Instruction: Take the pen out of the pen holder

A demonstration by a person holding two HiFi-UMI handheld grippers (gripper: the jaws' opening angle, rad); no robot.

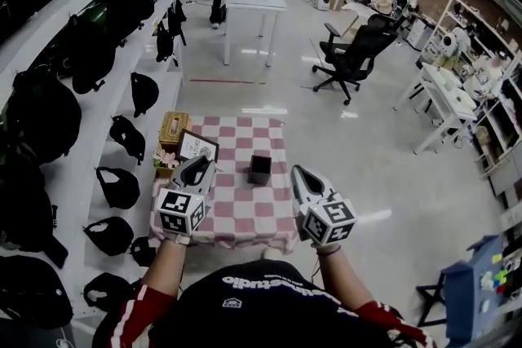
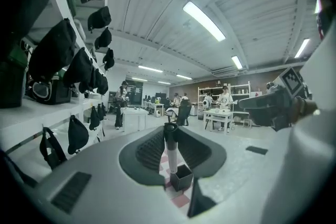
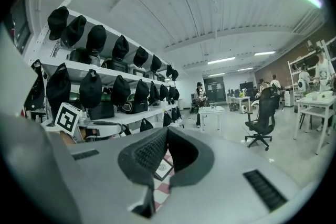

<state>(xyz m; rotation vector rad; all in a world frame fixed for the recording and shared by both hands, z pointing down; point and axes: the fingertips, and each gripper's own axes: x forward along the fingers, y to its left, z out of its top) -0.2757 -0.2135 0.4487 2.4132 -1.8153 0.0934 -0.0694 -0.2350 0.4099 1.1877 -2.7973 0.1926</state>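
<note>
left tongs [image 1: 201, 165]: closed on pen [image 2: 171, 152] | right tongs [image 1: 298, 173]: jaws together | both forearms extended forward, side by side

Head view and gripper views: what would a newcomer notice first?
The pink checked table stands out on the grey floor, with a black pen holder near its middle. In the left gripper view, the left hand-held gripper is closed on a white pen held upright. Rows of black bags line the shelves at left.
</note>
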